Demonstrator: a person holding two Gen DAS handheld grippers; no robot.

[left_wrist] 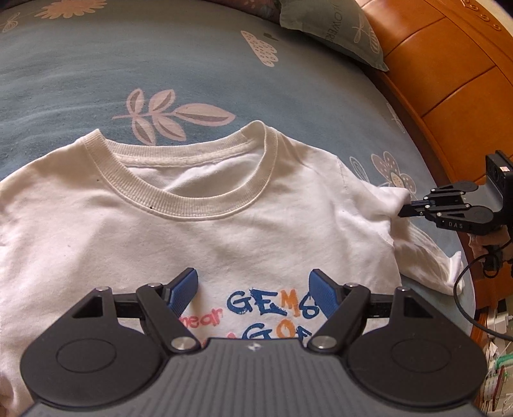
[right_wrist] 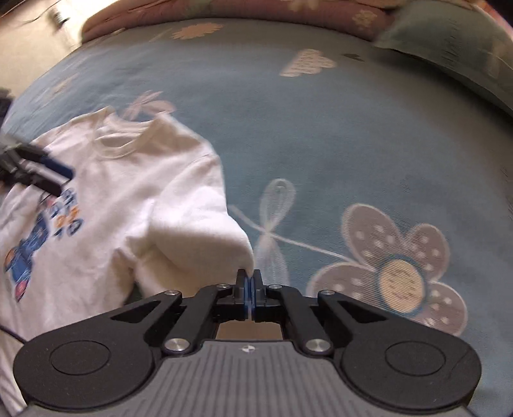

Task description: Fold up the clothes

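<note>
A white T-shirt (left_wrist: pixel 198 224) lies front-up on a bed covered by a blue floral sheet (left_wrist: pixel 160 64), filling the middle and lower left of the left wrist view. Its ribbed collar (left_wrist: pixel 192 205) sits at centre frame. The printed lettering (left_wrist: pixel 272 304) on the chest is partly hidden behind the left gripper (left_wrist: pixel 253 293), so only fragments such as "GEM" can be read; the shirt's lower body and its left-hand side are cut off by the frame edges.

The left gripper hovers over the chest print with its blue-padded fingers (left_wrist: pixel 184 288) spread wide apart, holding nothing.

At the right edge of that view, the right gripper (left_wrist: pixel 405 210) has its fingers closed on the tip of the shirt's sleeve (left_wrist: pixel 384 199), which is drawn up into a peak; more sleeve fabric trails down to the lower right. In the right wrist view the right gripper (right_wrist: pixel 249 276) shows its pads pressed together on the sleeve's corner (right_wrist: pixel 205 237) at lower centre. This view is blurred, and the left gripper (right_wrist: pixel 41 170) at the left edge is only a dark smear, so its fingers probably cannot be judged there.

A grey-green pillow (left_wrist: pixel 336 29) lies at the top right, partly cut off, beside an orange wooden headboard (left_wrist: pixel 449 80).
</note>
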